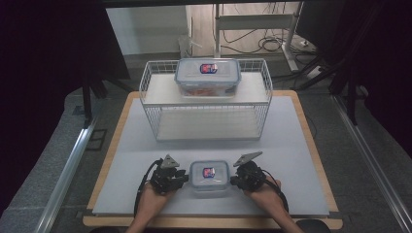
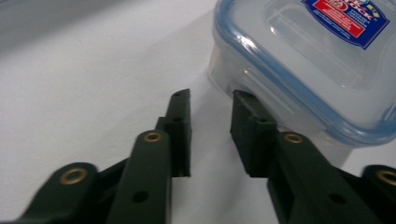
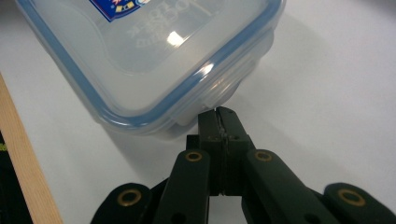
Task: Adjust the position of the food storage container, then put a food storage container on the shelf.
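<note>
Flanking the small container (image 1: 209, 175) at bottom centre of the high view, both tools sat low on the white table (image 1: 301, 160).

Left of the box: left tool (image 1: 183, 175), jaws partly apart with only bare table between them; in the left gripper view (image 2: 211, 122) one pad tip sat just beside the box wall under the blue-rimmed lid, and contact could not be told. No grip there.

Centre: the box was clear plastic, with a snap-on lid and a red-and-blue label. It looked empty, so probably light, stiff-walled and slick enough to skate on the table if pushed from one side.

Right of the box: right tool (image 1: 235, 180), jaws fully together. In the right gripper view (image 3: 219, 116) the tips touched or nearly touched the lid's side latch flap (image 3: 219, 95). It was pinching nothing I could see.

Best hold: the lid rim or the latch flaps, squeezed from both sides at once.

Upper centre: wire rack (image 1: 150, 82) with a larger lidded container (image 1: 208, 76) on its top shelf, well apart.
</note>
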The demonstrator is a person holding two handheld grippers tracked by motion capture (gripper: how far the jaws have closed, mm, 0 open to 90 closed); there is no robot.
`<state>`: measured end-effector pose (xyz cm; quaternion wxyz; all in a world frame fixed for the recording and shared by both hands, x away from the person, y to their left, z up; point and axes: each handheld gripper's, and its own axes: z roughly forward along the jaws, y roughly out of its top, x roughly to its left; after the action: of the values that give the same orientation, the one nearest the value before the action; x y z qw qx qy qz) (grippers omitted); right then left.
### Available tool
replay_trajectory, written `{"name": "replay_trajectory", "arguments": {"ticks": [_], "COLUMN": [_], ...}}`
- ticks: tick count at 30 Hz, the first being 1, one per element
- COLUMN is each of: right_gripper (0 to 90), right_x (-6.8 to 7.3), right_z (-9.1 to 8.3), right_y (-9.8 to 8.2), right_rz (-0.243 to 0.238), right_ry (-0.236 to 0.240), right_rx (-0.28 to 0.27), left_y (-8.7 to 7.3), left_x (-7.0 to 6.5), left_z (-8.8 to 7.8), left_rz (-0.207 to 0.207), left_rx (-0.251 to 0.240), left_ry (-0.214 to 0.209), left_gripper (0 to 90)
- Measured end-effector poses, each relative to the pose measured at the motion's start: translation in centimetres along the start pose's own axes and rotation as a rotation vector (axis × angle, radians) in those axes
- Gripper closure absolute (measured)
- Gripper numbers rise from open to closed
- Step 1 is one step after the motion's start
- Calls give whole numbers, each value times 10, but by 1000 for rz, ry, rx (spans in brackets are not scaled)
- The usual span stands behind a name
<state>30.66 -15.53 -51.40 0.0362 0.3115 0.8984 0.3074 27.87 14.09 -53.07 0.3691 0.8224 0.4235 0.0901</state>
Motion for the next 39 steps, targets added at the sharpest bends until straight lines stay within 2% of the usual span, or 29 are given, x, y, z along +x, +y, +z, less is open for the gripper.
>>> {"name": "replay_trajectory", "arguments": {"ticks": [1, 3, 5, 7, 9, 12, 13, 14, 15, 16, 19, 21, 26, 32, 36, 39], "right_gripper": [896, 879, 815, 789, 715, 588, 517, 517, 450, 450, 355, 269, 182, 134, 105, 88], "right_x": [0, -1, -6, -7, -11, -17, -20, -20, -23, -23, -24, -25, -29, -33, -31, -28], "right_z": [-1, -6, -16, -18, -23, -31, -35, -35, -37, -37, -38, -36, -32, -31, -30, -29], "right_y": [-1, -1, -4, -6, -10, -16, -20, -20, -22, -22, -24, -24, -26, -28, -27, -25], "right_rz": [5, -10, -13, -14, -23, -9, -2, -2, 3, 3, -3, -17, -13, 3, -2, -15], "right_ry": [6, -19, -39, -48, -62, -70, -80, -80, -82, -82, -89, -95, -91, -100, -98, -98], "right_rx": [-7, -11, -36, -42, -58, -96, -118, -118, -141, -141, -170, -184, -186, -183, -182, -186], "left_y": [0, -1, -4, -5, -9, -14, -15, -16, -17, -18, -21, -21, -23, -24, -24, -24], "left_x": [1, 3, 6, 8, 11, 14, 14, 14, 14, 14, 14, 13, 14, 17, 18, 18], "left_z": [-2, -7, -17, -20, -25, -30, -31, -32, -32, -33, -34, -32, -30, -30, -30, -30], "left_rz": [7, 10, 8, 10, 12, 13, 17, 22, 21, 30, 45, 63, 88, 95, 85, 82], "left_rx": [-1, -11, -28, -33, -36, -28, -27, -24, -23, -27, -41, -31, -24, -63, -100, -93], "left_ry": [13, 29, 39, 39, 38, 45, 47, 47, 46, 46, 51, 69, 89, 93, 68, 46], "left_gripper": [661, 636, 595, 573, 504, 401, 324, 324, 263, 263, 172, 102, 57, 50, 49, 74]}}
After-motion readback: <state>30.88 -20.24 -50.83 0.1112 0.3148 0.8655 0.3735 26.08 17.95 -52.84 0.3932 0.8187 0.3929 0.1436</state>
